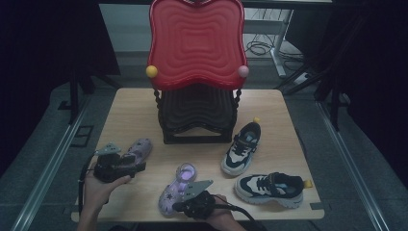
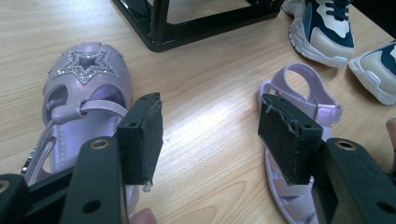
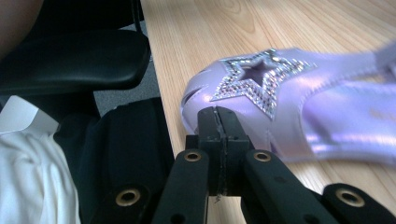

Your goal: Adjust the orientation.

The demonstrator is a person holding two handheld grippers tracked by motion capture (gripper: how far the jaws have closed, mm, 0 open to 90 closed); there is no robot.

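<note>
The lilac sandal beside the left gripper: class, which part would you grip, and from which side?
Probably the thin strap across the instep of the lilac sandal, approached from the heel end, where the left gripper sits with open fingers. The strap arches above the insole, leaving room for one pad beneath; the toe cap with its star is broad and domed.

A light wooden bench point(image 1: 130, 110) stands on a grey floor point(image 1: 43, 144) in a dim room. Dark curtains point(image 1: 43, 38) hang at both sides; cables point(image 1: 260, 48) lie beyond.
</note>
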